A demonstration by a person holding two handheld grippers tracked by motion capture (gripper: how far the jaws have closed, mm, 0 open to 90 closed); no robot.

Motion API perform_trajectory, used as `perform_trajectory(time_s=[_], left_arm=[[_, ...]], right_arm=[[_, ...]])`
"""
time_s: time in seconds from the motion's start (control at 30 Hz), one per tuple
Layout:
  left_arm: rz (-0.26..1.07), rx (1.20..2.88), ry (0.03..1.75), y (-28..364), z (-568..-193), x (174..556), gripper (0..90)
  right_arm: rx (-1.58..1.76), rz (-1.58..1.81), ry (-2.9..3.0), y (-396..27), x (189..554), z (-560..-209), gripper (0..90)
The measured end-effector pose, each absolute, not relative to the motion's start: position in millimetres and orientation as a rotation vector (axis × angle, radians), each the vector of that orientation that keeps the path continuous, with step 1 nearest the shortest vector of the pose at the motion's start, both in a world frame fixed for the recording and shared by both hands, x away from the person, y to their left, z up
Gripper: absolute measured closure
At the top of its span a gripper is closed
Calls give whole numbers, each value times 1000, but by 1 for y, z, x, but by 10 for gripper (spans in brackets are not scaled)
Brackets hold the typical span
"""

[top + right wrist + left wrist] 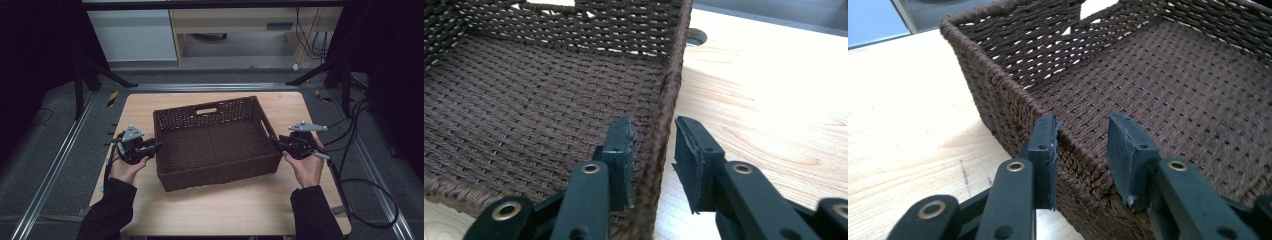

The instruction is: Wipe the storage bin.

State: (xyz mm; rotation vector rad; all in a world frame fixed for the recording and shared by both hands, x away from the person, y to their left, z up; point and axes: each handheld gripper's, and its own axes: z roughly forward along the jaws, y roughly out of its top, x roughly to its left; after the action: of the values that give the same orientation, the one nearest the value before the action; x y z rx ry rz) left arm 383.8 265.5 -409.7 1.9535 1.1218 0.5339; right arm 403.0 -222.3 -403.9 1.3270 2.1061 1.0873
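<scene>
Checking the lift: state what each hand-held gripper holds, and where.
Left hand-held gripper straddles the basket side rim, unclamped; right hand-held gripper straddles the opposite rim, grip unclear.

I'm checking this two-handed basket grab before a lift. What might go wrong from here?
1. The left gripper straddles the basket wall, but a gap shows at one pad, so that side may slip.
2. The right gripper also shows a gap beside the rim; an uneven hold might tilt the basket.
3. The woven wall looks flexible and may bend when pinched.
</scene>
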Motion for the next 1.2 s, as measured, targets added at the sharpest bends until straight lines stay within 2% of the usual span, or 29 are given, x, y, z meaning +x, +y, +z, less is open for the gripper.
perform_trajectory(time_s=[0.17, 0.2, 0.5, 0.57, 0.67, 0.7, 0.8, 0.83, 0.9, 1.17, 1.2], left_arm=[[527, 1979, 1113, 264, -405, 383, 644], [535, 1969, 1110, 265, -402, 384, 622], [587, 1978, 1129, 261, -407, 396, 587], [584, 1983, 1141, 261, -408, 396, 600], [582, 1979, 1143, 261, -409, 393, 607], [584, 1975, 1144, 261, -409, 392, 607], [581, 1971, 1144, 260, -410, 389, 608], [578, 1969, 1145, 260, -410, 388, 608], [574, 1963, 1143, 259, -410, 384, 606], [577, 1957, 1125, 255, -410, 366, 594], [586, 1960, 1120, 253, -409, 362, 590]], right_arm=[[1330, 1048, 2109, -221, 405, -408, 776], [1337, 1043, 2102, -220, 406, -410, 789], [1340, 1052, 2066, -221, 415, -413, 805], [1334, 1054, 2064, -221, 416, -413, 790], [1338, 1062, 2037, -223, 414, -410, 701], [1338, 1062, 2037, -223, 414, -410, 701], [1336, 1102, 2000, -225, 408, -403, 584], [1336, 1102, 2000, -225, 408, -403, 584], [1344, 1113, 1990, -224, 406, -400, 529], [1350, 1113, 1985, -226, 401, -399, 513], [1344, 1108, 1979, -227, 400, -398, 557]])
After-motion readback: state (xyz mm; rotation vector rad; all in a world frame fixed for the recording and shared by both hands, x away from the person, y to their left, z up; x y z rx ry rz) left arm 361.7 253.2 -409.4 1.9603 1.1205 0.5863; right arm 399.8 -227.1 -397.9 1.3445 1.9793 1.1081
